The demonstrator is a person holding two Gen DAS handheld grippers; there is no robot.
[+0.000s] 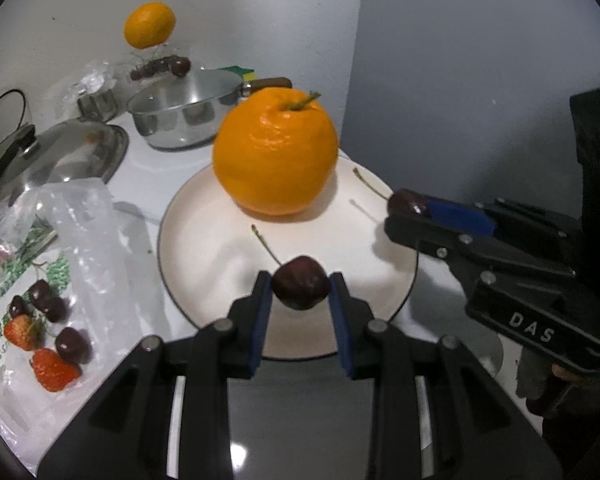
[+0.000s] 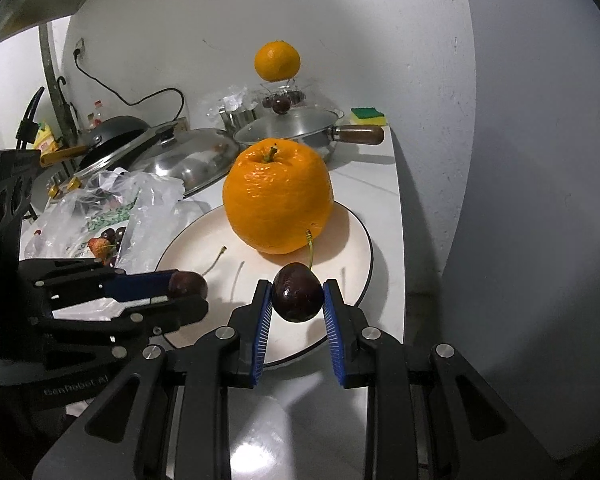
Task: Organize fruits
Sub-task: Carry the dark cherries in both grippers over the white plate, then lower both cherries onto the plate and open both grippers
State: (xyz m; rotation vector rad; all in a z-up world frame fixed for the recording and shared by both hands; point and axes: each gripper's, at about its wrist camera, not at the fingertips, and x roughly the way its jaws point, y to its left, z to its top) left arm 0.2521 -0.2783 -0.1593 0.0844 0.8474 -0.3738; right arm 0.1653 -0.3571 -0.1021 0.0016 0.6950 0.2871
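Cluttered white kitchen counter against a pale wall

The white countertop (image 2: 384,184) runs away to a plain whitish wall (image 2: 220,12), with a grey wall (image 1: 480,60) meeting it at a corner on the right. Far back stand a steel pan (image 2: 292,132) with a wooden handle, a domed steel lid (image 2: 188,160) and a yellow-green sponge (image 2: 368,116). A black cable (image 2: 140,100) hangs from a wall socket (image 2: 79,46) at far left. Light is dim and cool

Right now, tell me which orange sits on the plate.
The large orange with the stub of stem, resting on the white plate. The smaller orange is perched behind the pan, by the wall.
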